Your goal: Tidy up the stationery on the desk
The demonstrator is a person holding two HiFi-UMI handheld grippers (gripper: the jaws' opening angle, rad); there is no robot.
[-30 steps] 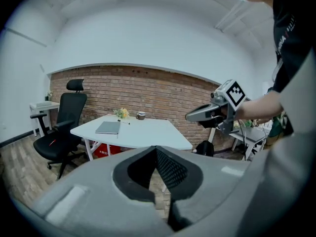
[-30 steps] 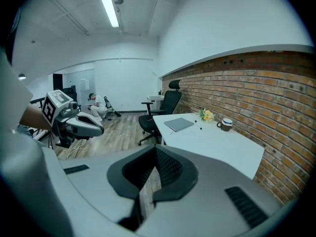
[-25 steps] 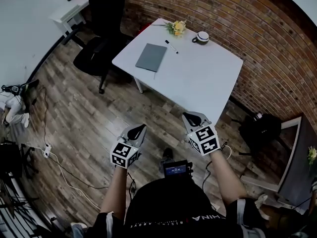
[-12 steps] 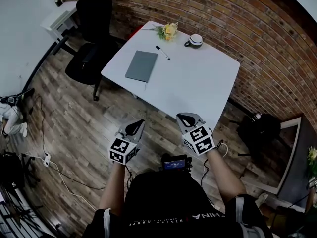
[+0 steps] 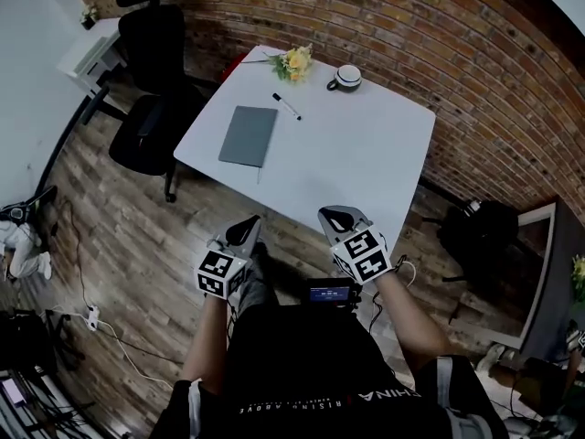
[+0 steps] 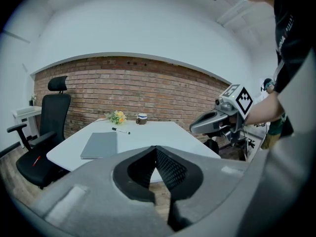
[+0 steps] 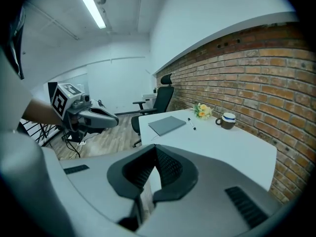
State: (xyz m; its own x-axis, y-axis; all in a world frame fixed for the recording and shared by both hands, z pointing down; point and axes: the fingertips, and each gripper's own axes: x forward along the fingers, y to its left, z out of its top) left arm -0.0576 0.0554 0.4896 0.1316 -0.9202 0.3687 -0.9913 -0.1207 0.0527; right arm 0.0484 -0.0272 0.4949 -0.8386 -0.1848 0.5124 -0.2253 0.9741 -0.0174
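status: task not begun. the pen [image 5: 286, 106] lies loose on the white desk [image 5: 366, 163], well apart from both grippers, just beyond the far end of the grey notebook [image 5: 249, 136]. a cup [image 5: 346, 78] and a small bunch of flowers [image 5: 294, 62] stand near the desk's far edge by the brick wall. nothing appears gathered or put away, and no holder or tray for stationery shows on the desk. judged remaining: the approach, then the whole of the tidying.

left gripper [image 5: 245, 230]: fingers together, nothing between them, held over the wood floor short of the desk's near edge. right gripper [image 5: 340, 216]: fingers likewise together and empty, its tip at about the near edge of the desk.

views compared: the head view alone gives the full layout from above, with the desk's outline, the black office chair [image 5: 146, 122] at its left side, and both grippers side by side in front of the person. it does not show the pad faces. each gripper view does: the ribbed pads meet with no gap. each also shows the other gripper from the side, and the desk items at a low angle. only the right gripper view shows the ceiling strip light [image 7: 93, 9].
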